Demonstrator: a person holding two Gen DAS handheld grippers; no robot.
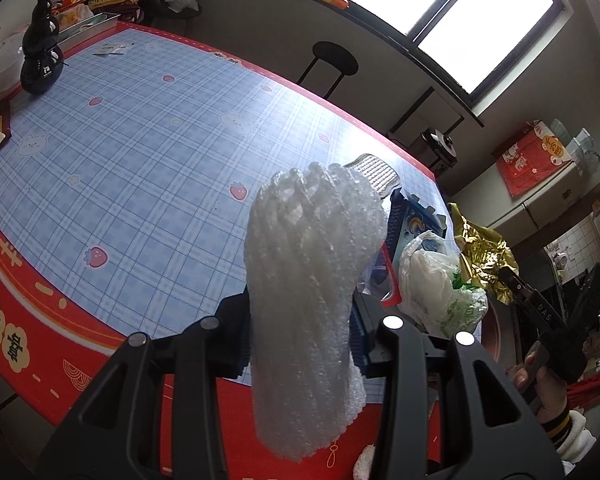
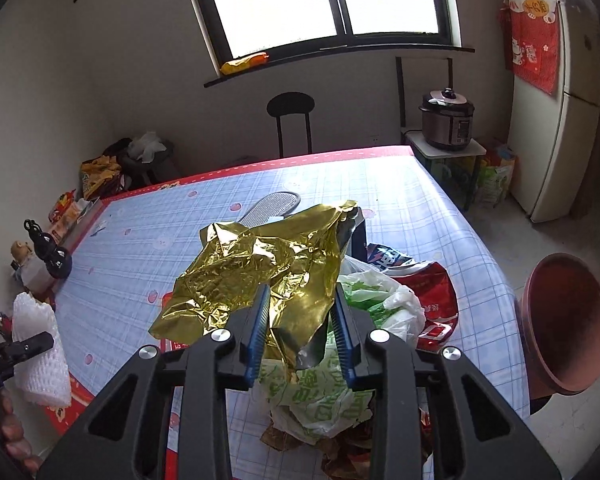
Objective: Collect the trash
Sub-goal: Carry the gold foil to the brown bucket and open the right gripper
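Note:
My left gripper [image 1: 300, 332] is shut on a white foam-net sleeve [image 1: 312, 280], held upright above the near edge of the table [image 1: 140, 152]; the sleeve also shows in the right wrist view [image 2: 36, 344] at far left. My right gripper [image 2: 302, 316] is shut on a crumpled gold foil sheet [image 2: 260, 272], held above a trash heap: a white and green plastic bag [image 2: 376, 304], a red snack bag [image 2: 436, 292] and brown paper scraps [image 2: 340, 448]. The foil [image 1: 484, 252] and plastic bag [image 1: 440, 280] also show right of the sleeve.
A black gourd ornament [image 1: 40, 48] stands at the table's far left. A grey mesh insole [image 2: 274, 206] lies behind the heap. A brown basin [image 2: 564, 324] is at the table's right edge. A black stool [image 2: 290, 120], rice cooker [image 2: 446, 120] and fridge [image 2: 560, 92] stand beyond.

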